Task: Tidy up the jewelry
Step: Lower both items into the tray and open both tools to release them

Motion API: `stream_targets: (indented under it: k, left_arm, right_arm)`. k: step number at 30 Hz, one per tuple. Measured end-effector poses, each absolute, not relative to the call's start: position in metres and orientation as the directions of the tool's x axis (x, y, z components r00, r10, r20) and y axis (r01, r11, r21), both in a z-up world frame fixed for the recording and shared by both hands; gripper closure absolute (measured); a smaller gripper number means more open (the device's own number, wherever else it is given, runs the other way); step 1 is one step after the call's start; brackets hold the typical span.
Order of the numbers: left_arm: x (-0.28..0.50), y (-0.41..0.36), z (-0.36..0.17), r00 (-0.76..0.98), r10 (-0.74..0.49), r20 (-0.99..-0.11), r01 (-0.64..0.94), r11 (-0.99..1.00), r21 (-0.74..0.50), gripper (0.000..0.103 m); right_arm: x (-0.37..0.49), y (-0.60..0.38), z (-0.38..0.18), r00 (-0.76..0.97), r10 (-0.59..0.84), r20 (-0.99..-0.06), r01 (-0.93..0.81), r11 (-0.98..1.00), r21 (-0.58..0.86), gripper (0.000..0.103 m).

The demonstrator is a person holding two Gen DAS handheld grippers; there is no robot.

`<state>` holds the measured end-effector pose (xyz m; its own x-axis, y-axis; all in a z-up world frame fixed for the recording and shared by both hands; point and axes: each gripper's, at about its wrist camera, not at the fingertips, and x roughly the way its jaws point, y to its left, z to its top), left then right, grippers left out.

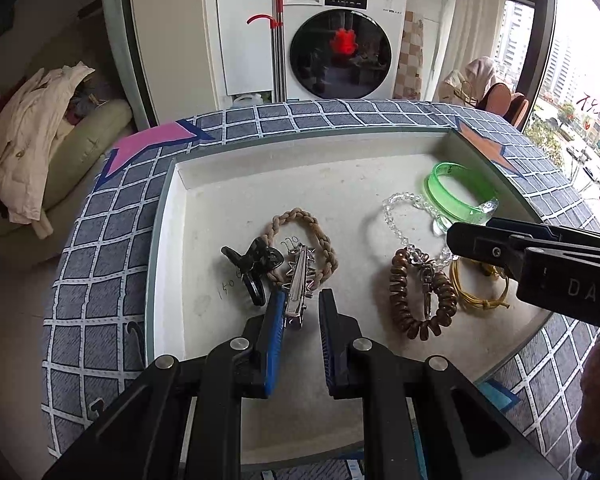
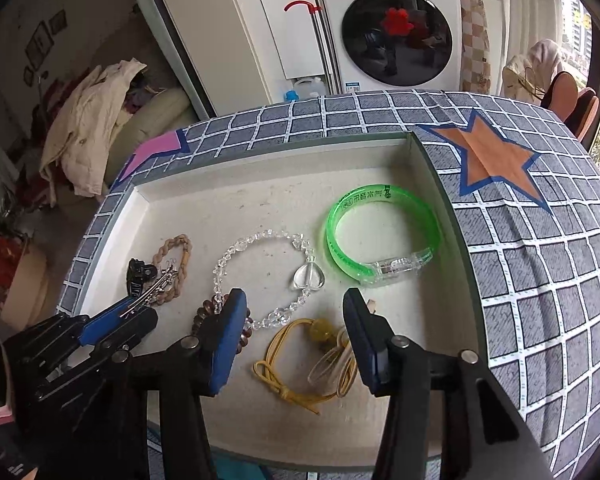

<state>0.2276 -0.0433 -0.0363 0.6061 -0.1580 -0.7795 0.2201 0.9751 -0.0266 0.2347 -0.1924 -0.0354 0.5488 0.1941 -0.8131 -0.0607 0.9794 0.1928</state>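
Yellow cord bracelet [image 2: 319, 330] lies at abt 5 o'clock in the tray [image 2: 260, 148] (right wrist view), tangled w/ a clear elastic loop [image 2: 332, 364]. Right gripper [image 2: 294, 294] hangs over it, claw spread wide, nothing between the pads.

Handling, my guess: the cord is light and limp, so it'll droop and may drag the elastic along. Best hold is prob. the round bead or the knot; thin cord alone could slip.

Clear crystal bracelet [image 2: 268, 234] sits mid-tray, its heart charm just at 12 o'clock of the cord. Looks hard but on a stretchy string; take it across the beads, gently. Green bangle [image 2: 340, 256] at 2 o'clock is stiff and slick. Brown coil bracelet [image 1: 420, 326] is at 7 o'clock of the crystal one, touching it.

Left gripper [image 1: 302, 294] is at 9 o'clock, claw narrow, silver hair clip [image 1: 298, 276] between the pads and against one; pinched or just resting, can't tell. Braided tie [image 1: 300, 216] and black claw clip [image 1: 256, 256] lie right by it. Checked cloth [image 2: 540, 280] is under the tray.
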Motion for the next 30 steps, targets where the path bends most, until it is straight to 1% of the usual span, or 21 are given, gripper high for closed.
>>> stream_targets:
  k: [3, 10, 21, 22, 23, 24, 26, 30]
  left_arm:
    - [0.225, -0.044, -0.033, 0.612, -0.156, -0.775, 0.217, 0.976, -0.025, 0.066]
    - [0.219, -0.040, -0.028, 0.614, -0.146, -0.775, 0.191, 0.981, -0.034, 0.066]
    - [0.208, -0.036, -0.018, 0.634, -0.126, -0.763, 0.172, 0.985, -0.019, 0.065]
    - [0.207, -0.035, -0.017, 0.634, -0.125, -0.763, 0.170, 0.985, -0.020, 0.058]
    - [0.206, -0.034, -0.016, 0.636, -0.122, -0.762, 0.164, 0.986, -0.021, 0.019]
    - [0.204, -0.032, -0.014, 0.649, -0.113, -0.752, 0.149, 0.989, -0.020, 0.000]
    - [0.195, -0.029, -0.007, 0.694, -0.100, -0.713, 0.130, 0.991, -0.014, 0.000]
    - [0.188, -0.027, -0.003, 0.687, -0.096, -0.721, 0.134, 0.991, -0.003, 0.000]
  right_arm:
    - [0.225, -0.193, -0.030, 0.556, 0.190, -0.810, -0.057, 0.980, 0.190, 0.040]
    - [0.204, -0.195, -0.022, 0.563, 0.185, -0.805, -0.045, 0.980, 0.194, 0.033]
    - [0.180, -0.198, -0.013, 0.573, 0.179, -0.800, -0.047, 0.981, 0.187, 0.032]
    - [0.178, -0.198, -0.012, 0.572, 0.179, -0.800, -0.047, 0.982, 0.185, 0.031]
    - [0.176, -0.198, -0.012, 0.573, 0.178, -0.800, -0.048, 0.982, 0.185, 0.031]
    - [0.174, -0.198, -0.011, 0.574, 0.179, -0.799, -0.049, 0.982, 0.185, 0.030]
    - [0.170, -0.198, -0.010, 0.573, 0.180, -0.799, -0.051, 0.981, 0.185, 0.028]
    - [0.163, -0.199, -0.009, 0.568, 0.182, -0.803, -0.051, 0.981, 0.186, 0.025]
